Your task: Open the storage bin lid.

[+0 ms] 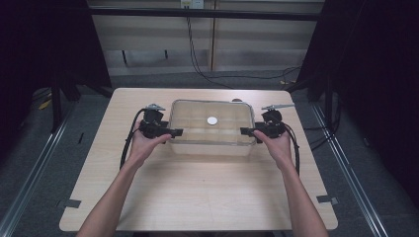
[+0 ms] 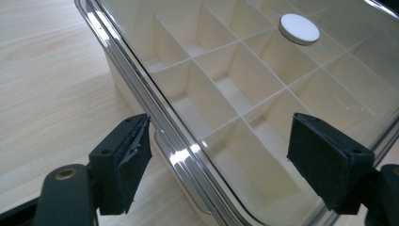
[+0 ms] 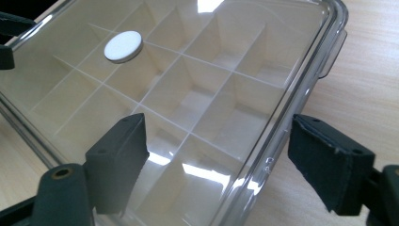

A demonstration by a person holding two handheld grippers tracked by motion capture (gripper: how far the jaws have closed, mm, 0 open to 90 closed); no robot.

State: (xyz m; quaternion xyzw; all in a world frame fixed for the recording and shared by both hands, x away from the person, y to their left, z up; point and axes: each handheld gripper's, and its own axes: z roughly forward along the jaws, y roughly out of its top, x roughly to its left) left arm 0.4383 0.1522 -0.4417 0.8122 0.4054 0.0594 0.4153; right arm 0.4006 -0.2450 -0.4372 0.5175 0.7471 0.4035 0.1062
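Observation:
A box [image 1: 212, 144] with a clear lid and white dividers inside stands in the middle of the wooden table. A white round disc [image 1: 212, 120] lies on the centre of the lid. My left gripper [image 1: 175, 132] is at the box's left end and my right gripper [image 1: 245, 131] at its right end. In the left gripper view the left gripper [image 2: 226, 160] stands open astride the lid's rim [image 2: 141, 80], pads clear of it. In the right gripper view the right gripper [image 3: 223, 165] also stands open, with the lid's edge [image 3: 291, 94] between its jaws and untouched.
The table [image 1: 197, 192] has bare wood in front of the box and at both sides. A clear latch tab [image 3: 331, 56] sticks out from the lid's side. Dark curtains flank the table, and cables [image 1: 197, 64] run across the floor behind it.

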